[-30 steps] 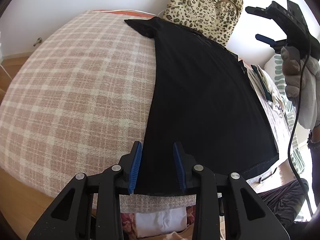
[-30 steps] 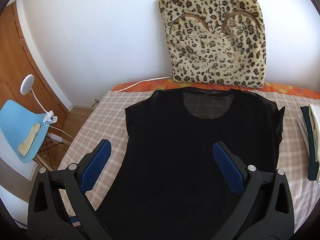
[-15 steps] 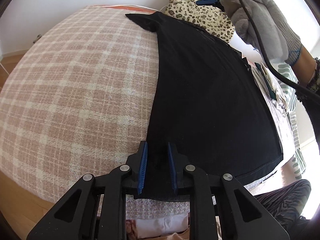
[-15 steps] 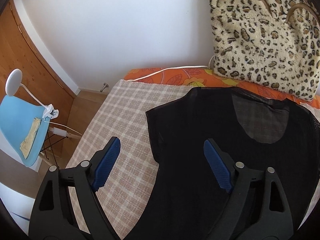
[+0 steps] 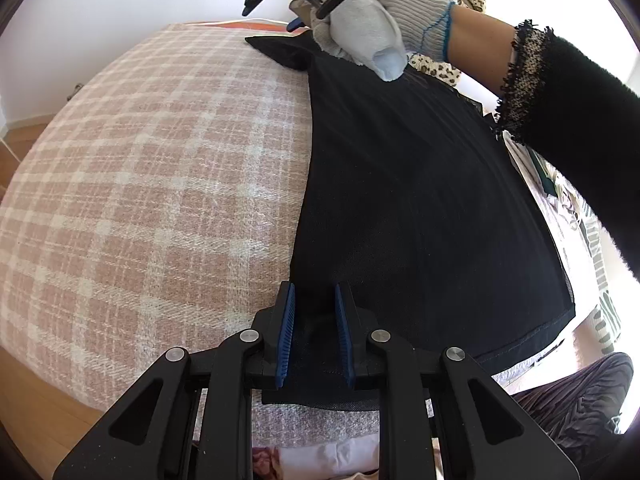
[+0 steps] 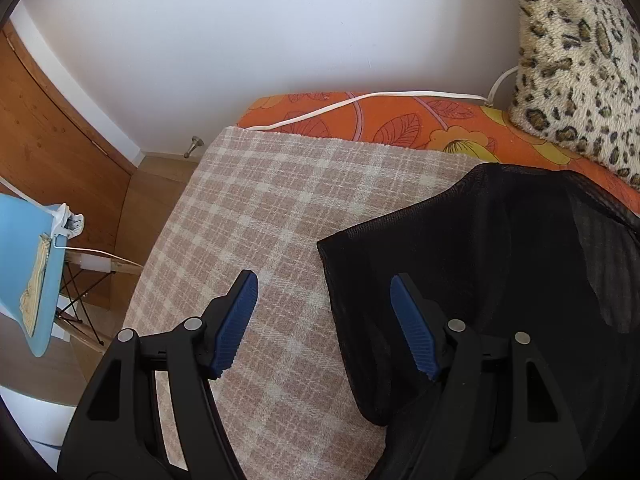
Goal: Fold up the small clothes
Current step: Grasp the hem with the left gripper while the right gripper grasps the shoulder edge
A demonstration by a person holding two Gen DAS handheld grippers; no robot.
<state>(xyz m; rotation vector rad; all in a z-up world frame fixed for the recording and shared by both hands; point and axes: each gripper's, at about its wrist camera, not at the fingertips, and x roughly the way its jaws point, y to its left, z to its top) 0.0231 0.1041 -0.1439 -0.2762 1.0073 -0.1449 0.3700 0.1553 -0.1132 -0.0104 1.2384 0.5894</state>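
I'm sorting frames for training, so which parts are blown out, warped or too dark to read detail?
Left wrist view: the window side at the right edge is blown out white, the plaid blanket bulges from fisheye, and the black top reads as nearly flat black. Right wrist view: even light, sharp, the top's sheer mesh sleeve shows; door edge curves.

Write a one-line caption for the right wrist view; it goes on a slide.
Right hand-held gripper, jaws closing but still open, straddles the black top's sleeve edge on the plaid blanket.
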